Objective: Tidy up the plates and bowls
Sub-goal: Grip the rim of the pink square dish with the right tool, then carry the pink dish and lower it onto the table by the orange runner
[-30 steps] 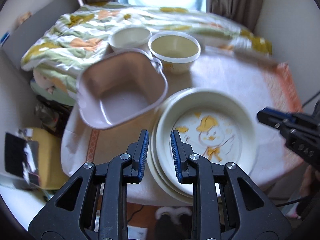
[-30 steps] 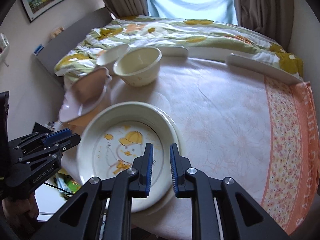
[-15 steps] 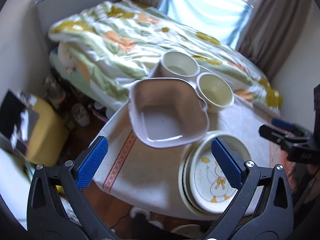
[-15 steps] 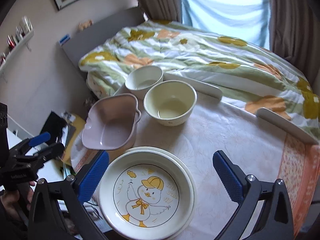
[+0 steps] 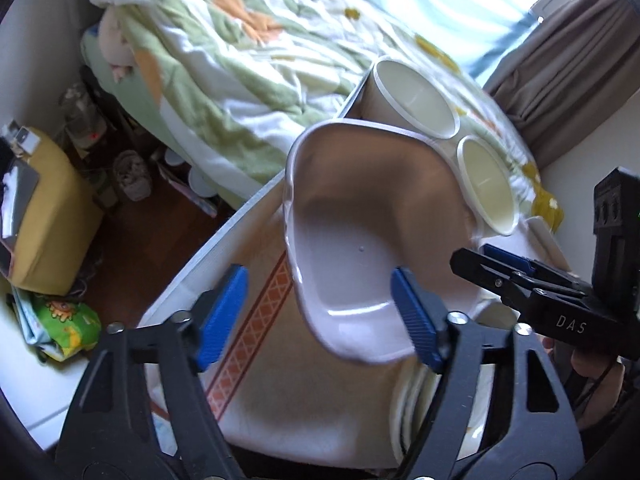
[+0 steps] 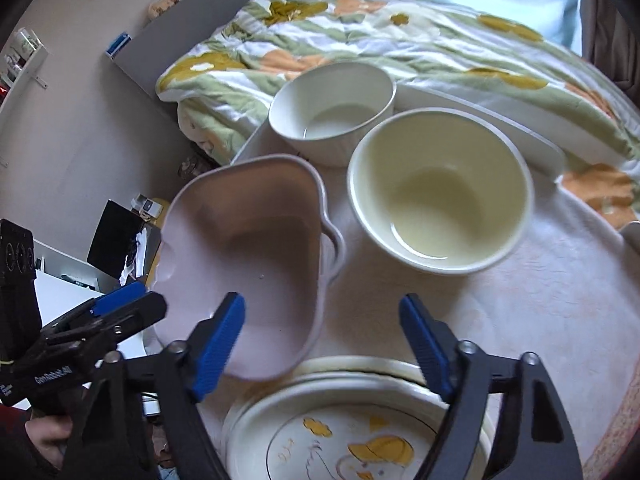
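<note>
Both tools released; pink dish (image 6: 256,264) on floral tablecloth (image 6: 540,312), bed (image 6: 400,40) behind

White lettering "DAS" stands on the black body of the right gripper (image 5: 520,276) in the left wrist view; "GenRobot.AI" stands on the left gripper (image 6: 120,306) in the right wrist view.

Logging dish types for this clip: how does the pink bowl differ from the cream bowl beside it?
The pink bowl is squarish with a side handle; the cream bowl is round and handleless. The pink bowl reaches the table's left edge; the cream bowl stands further in. Both are upright and empty on the tablecloth.
</note>
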